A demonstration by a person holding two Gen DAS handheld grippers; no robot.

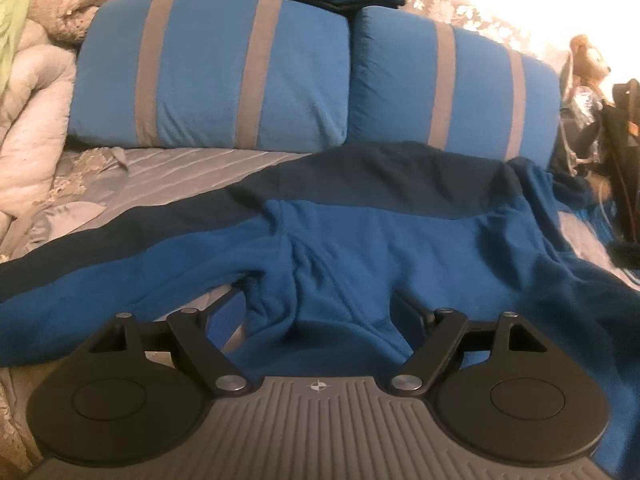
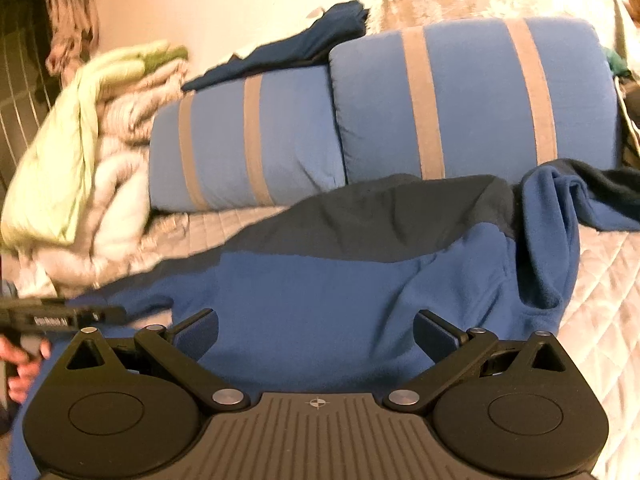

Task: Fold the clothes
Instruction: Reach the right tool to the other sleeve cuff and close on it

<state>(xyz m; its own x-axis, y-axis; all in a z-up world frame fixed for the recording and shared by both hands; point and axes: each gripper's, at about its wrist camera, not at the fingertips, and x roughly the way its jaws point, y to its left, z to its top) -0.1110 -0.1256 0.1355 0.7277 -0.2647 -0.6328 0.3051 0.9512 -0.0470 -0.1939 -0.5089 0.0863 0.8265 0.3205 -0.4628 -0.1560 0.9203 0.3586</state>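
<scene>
A two-tone fleece pullover (image 1: 360,240), bright blue in the body with a dark navy band across the shoulders, lies spread on the grey quilted bed (image 1: 180,168), its upper edge close under the two blue pillows with grey stripes (image 1: 212,80) at the head of the bed. One sleeve trails toward the left edge of the bed; the other is bunched up near the right edge (it looks flopped back on itself).

The left hand-held gripper (image 1: 320,312) hovers over a puckered fold in the body, jaws spread wide, pinching nothing. The right hand-held gripper (image 2: 316,328) is likewise spread over the blue cloth, empty.

I judge the fleece light, soft and limp, thick enough to grip without slipping, but it will sag and drag from a single hold. The better holds seem to be the hem corners or shoulder seams, one per gripper, rather than the loose middle.
</scene>
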